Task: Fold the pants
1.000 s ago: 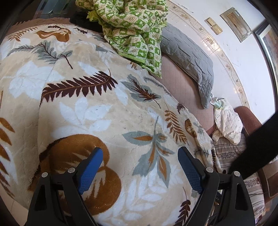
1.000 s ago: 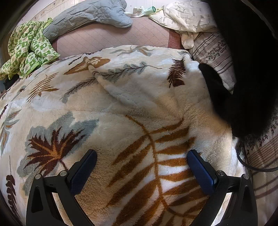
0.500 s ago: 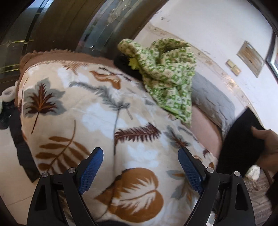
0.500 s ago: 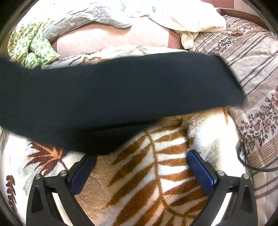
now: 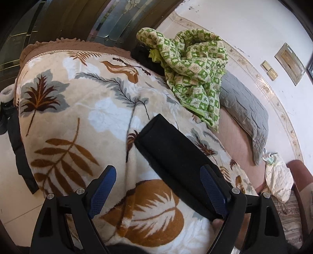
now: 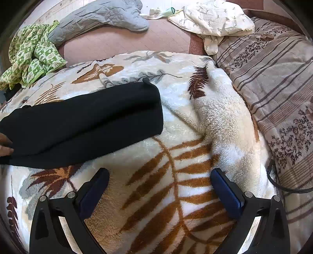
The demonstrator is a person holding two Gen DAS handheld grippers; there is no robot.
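Note:
The black pants (image 6: 84, 123) lie as a long folded strip on the leaf-patterned fleece blanket (image 6: 176, 175). In the left wrist view the pants (image 5: 176, 160) run from the blanket's middle down toward my right finger. A bare hand (image 6: 4, 145) touches the strip's near end. My left gripper (image 5: 158, 187) is open and empty, with the pants' near end by its right finger. My right gripper (image 6: 159, 187) is open and empty above bare blanket, to the right of the pants and just short of them.
A green patterned quilt (image 5: 193, 72) and a grey quilted pillow (image 5: 244, 111) lie at the bed's far side. A cream floral cloth (image 6: 213, 17) and a striped brown bedcover (image 6: 273, 82) are on the right. A black cable (image 6: 281, 185) lies by the blanket's right edge.
The pants swung across the right wrist view in mid-air and now lie flat on the blanket. The left gripper turned toward the bed's foot; both grippers stayed open.

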